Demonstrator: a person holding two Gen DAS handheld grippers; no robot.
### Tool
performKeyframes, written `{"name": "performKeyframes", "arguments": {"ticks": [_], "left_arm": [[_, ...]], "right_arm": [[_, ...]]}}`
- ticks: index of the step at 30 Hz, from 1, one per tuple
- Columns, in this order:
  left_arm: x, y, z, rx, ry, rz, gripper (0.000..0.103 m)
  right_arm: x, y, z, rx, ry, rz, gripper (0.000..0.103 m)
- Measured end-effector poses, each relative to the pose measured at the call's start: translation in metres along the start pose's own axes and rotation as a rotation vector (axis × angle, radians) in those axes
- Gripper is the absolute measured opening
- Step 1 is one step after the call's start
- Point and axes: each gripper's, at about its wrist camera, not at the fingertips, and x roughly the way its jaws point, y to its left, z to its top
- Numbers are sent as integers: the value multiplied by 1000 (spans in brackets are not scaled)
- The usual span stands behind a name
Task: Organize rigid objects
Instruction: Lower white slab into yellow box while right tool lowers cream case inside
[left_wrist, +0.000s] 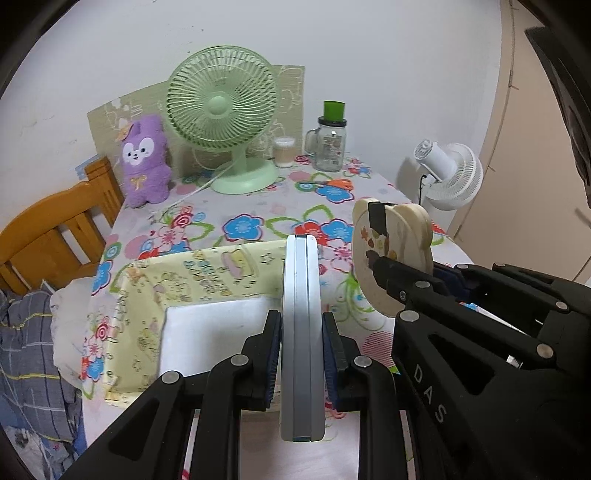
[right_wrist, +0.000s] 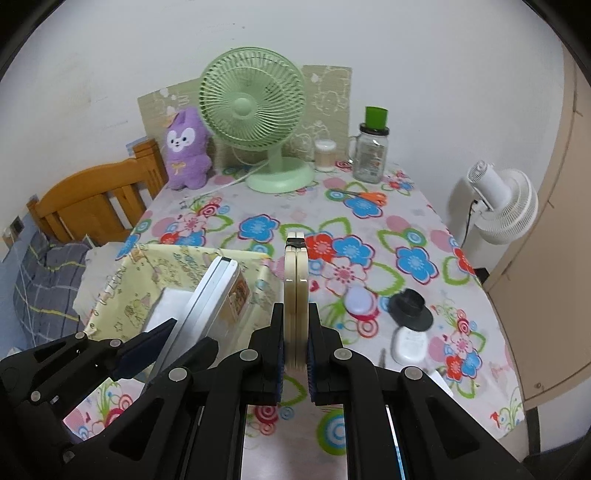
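Note:
My left gripper (left_wrist: 301, 354) is shut on a flat white case (left_wrist: 300, 332), held edge-up over the near right corner of a yellow fabric storage box (left_wrist: 192, 280). It also shows in the right wrist view (right_wrist: 212, 295), gripped at the left. My right gripper (right_wrist: 295, 332) is shut on a cream bear-shaped case (right_wrist: 295, 295), held edge-up to the right of the box (right_wrist: 122, 295). The bear case shows face-on in the left wrist view (left_wrist: 388, 258) with a black strap.
On the flowered tablecloth (right_wrist: 369, 221): a green fan (right_wrist: 255, 110), purple plush (right_wrist: 184, 147), glass jar (right_wrist: 371, 151), cotton-swab tub (right_wrist: 325, 155), orange scissors (right_wrist: 365, 197), lilac round tin (right_wrist: 358, 299), black cap (right_wrist: 410, 306), white soap-like box (right_wrist: 408, 339). Wooden chair left; white floor fan right.

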Motion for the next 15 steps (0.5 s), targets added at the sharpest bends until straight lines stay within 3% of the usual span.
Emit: {"name": "performKeyframes", "arguments": {"ticks": [15], "left_arm": [[2, 40, 1, -16, 11, 20, 20]], "right_arm": [[16, 37, 10, -13, 20, 22, 12]]}}
